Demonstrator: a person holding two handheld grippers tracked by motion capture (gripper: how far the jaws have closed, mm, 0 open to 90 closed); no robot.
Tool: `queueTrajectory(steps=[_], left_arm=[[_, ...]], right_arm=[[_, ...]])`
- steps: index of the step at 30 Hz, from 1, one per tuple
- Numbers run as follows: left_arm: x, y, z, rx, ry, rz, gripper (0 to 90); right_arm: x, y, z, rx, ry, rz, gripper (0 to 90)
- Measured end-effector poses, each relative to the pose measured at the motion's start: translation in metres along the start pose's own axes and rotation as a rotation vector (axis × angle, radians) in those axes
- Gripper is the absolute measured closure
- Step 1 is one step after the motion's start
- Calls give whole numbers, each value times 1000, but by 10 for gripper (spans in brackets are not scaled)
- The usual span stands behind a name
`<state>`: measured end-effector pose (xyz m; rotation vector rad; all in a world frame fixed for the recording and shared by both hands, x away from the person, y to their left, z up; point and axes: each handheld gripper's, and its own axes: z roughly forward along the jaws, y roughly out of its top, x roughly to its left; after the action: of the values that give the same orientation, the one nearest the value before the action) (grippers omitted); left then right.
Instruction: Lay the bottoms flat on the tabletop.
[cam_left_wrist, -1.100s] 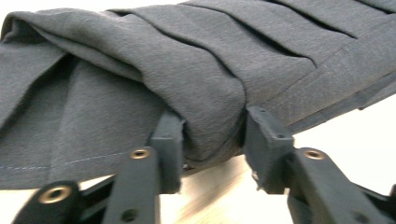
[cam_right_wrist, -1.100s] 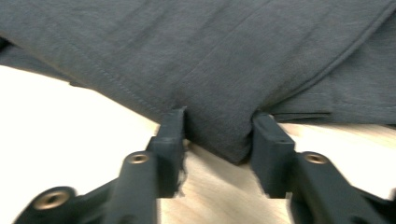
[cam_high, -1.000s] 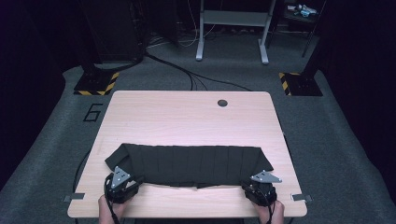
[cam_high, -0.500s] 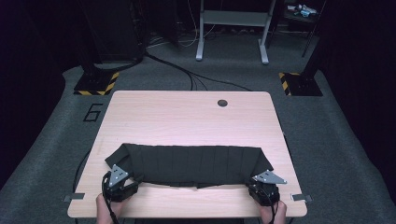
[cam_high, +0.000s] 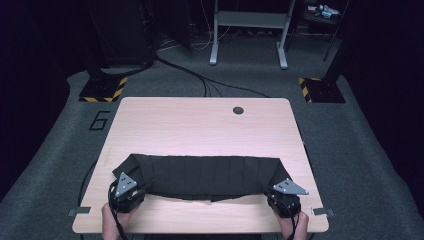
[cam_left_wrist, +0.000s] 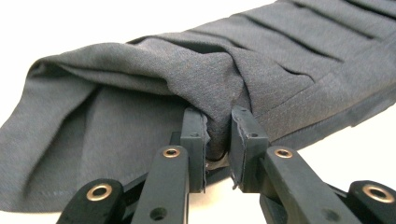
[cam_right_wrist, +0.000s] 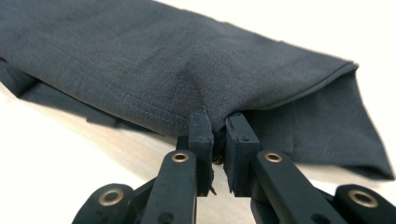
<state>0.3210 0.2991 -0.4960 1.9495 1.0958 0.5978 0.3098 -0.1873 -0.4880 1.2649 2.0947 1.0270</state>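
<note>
A dark grey pleated cloth (cam_high: 205, 174) lies folded in a long band across the near part of the wooden table (cam_high: 200, 125). My left gripper (cam_high: 126, 192) holds its near left corner, and in the left gripper view the jaws are shut on a bunched fold of the cloth (cam_left_wrist: 219, 93), with the left gripper (cam_left_wrist: 217, 140) pinching the fabric. My right gripper (cam_high: 285, 196) holds the near right corner. In the right gripper view the cloth (cam_right_wrist: 163, 60) spreads away from the right gripper (cam_right_wrist: 218, 135), whose jaws clamp its stitched edge. The person's hands show at the table's near edge.
A round cable hole (cam_high: 238, 110) sits near the table's far edge. Beyond the table stand a white frame (cam_high: 247, 30) and yellow-black striped bases (cam_high: 102, 91) on the carpet, with cables (cam_high: 200, 80) running over the floor.
Both grippers have drawn slightly toward the near edge, pulling the cloth's near hem with them. The grips stay the same.
</note>
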Motion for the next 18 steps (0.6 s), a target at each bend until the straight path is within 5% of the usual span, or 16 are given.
queueTrajectory(steps=[18], left_arm=[[20,55,1,-46,-17,36,798]], right_arm=[[-12,54,-7,-51,-28,-61,828]])
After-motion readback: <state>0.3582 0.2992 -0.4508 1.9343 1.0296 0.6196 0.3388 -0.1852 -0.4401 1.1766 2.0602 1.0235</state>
